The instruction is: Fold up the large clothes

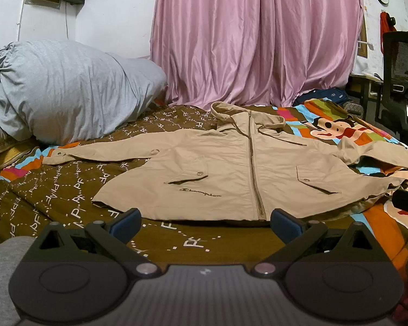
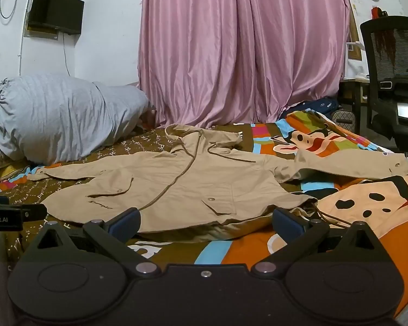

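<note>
Beige jacket spread flat on a patterned bed.
Left tool and right tool hover spread wide just before its hem, gripping nothing.

Bed with brown patterned sheet, beige hooded jacket spread flat, grey bundled duvet at left

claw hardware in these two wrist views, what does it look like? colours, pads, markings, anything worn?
Both match: the left claw and right claw have black angular linkage arms with silver pivot pins, round black discs at the base and dark blue finger pads. The left body is ribbed grey with a small white mark. The left claw's black side, seen from the right wrist, reads "Robot.AI". A grey sleeve shows at lower left.
</note>
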Demonstrator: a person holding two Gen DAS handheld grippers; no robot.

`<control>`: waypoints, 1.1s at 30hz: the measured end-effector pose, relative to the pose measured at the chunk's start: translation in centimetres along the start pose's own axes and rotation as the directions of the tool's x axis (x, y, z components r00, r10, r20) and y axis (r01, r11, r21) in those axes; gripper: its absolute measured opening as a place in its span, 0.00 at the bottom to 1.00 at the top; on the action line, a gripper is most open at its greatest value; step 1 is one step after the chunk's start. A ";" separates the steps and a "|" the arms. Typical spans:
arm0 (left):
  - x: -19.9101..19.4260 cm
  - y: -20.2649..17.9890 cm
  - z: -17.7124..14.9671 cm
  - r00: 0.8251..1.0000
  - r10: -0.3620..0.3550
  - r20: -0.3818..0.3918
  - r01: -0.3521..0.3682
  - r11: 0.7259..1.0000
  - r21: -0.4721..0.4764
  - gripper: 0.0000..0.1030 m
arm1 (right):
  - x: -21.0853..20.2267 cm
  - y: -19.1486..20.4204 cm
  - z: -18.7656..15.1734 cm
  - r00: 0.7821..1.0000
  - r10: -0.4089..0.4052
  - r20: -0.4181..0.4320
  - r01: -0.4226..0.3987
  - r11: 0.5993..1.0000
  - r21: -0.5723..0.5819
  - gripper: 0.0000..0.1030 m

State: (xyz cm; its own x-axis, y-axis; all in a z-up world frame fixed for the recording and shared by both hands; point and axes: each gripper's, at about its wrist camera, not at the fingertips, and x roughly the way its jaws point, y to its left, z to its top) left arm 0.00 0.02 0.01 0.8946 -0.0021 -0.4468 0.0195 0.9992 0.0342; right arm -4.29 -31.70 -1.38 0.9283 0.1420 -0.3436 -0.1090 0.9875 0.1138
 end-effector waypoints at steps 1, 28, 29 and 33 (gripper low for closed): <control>0.0 0.0 0.0 1.000 0.000 -0.001 0.000 1.000 0.000 1.00 | 0.0 0.0 0.0 1.000 0.000 0.000 0.000 1.000 0.000 1.00; 0.0 0.0 0.0 1.000 0.001 -0.002 -0.001 1.000 0.002 1.00 | 0.1 0.0 -0.1 1.000 -0.001 -0.006 0.001 1.000 0.007 1.00; 0.0 0.0 0.0 1.000 0.001 -0.002 -0.001 1.000 0.002 1.00 | 0.1 0.0 -0.1 1.000 0.000 -0.006 0.001 1.000 0.007 1.00; 0.0 0.0 0.0 1.000 0.001 -0.003 -0.001 1.000 0.003 1.00 | 0.1 0.0 -0.1 1.000 -0.001 -0.007 0.001 1.000 0.008 1.00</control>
State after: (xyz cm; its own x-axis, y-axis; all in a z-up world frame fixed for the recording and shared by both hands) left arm 0.01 0.01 0.01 0.8933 -0.0011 -0.4494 0.0197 0.9991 0.0369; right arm -4.23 -31.72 -1.54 0.9260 0.1419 -0.3499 -0.1056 0.9870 0.1208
